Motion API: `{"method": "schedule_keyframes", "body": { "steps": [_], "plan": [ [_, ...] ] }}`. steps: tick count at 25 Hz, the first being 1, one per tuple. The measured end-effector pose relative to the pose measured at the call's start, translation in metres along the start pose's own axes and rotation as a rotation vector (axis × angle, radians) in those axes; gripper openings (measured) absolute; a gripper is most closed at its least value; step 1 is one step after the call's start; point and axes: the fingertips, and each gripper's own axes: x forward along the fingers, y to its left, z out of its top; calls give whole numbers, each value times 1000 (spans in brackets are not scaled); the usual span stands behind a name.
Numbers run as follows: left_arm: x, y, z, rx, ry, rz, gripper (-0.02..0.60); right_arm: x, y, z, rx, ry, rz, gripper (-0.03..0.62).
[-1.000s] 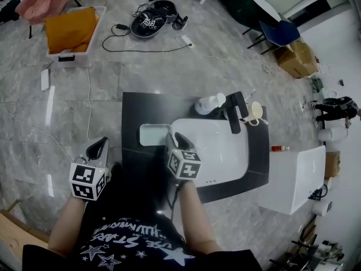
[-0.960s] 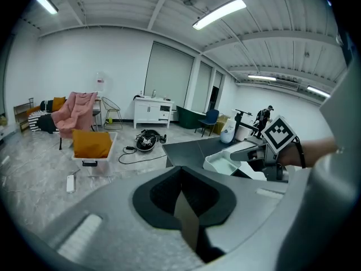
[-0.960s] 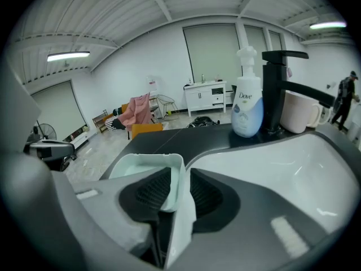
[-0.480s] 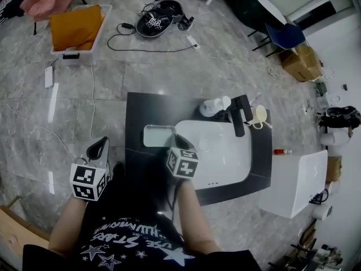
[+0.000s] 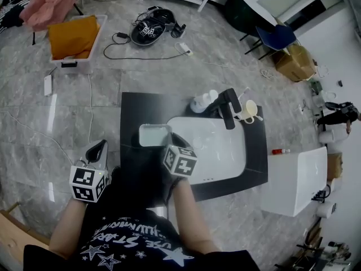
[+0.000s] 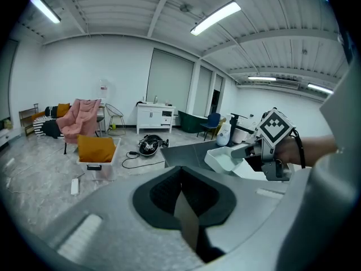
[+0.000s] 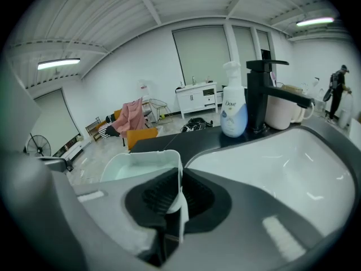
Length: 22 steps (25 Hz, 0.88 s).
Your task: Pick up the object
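A small white rectangular tray [image 5: 151,135] lies on the dark counter [image 5: 132,168], just left of the white sink basin [image 5: 217,151]. My right gripper [image 5: 171,139] is shut on the tray's near right wall. In the right gripper view the thin white wall [image 7: 179,176] stands pinched between the black pads [image 7: 161,193]. The left gripper view shows the tray [image 6: 225,158] held at the right gripper's tip. My left gripper [image 5: 97,150] hangs off the counter's left side, above the floor; its jaws [image 6: 181,199] are shut with nothing between them.
A black faucet [image 5: 225,107], a white soap bottle [image 5: 202,102] and a cream cup [image 5: 248,110] stand behind the basin. A white cabinet [image 5: 293,179] adjoins the counter's right end. On the floor are a bin with an orange cushion [image 5: 73,38] and cables.
The right gripper's jaws stood open around the tray's wall a second ago and have closed on it. The left gripper has hardly moved.
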Motion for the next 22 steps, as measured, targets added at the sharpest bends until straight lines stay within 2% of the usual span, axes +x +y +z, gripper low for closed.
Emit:
{"method": "schedule_keyframes", "body": {
  "steps": [11,22],
  "plan": [
    [-53,-57,-3,63,-61,8,9,-82,-9,-6,13,-103,40,21],
    [-127,-116,-38,52,-110,55,9,-179,-42,-52,17,-167,37,11]
  ]
}}
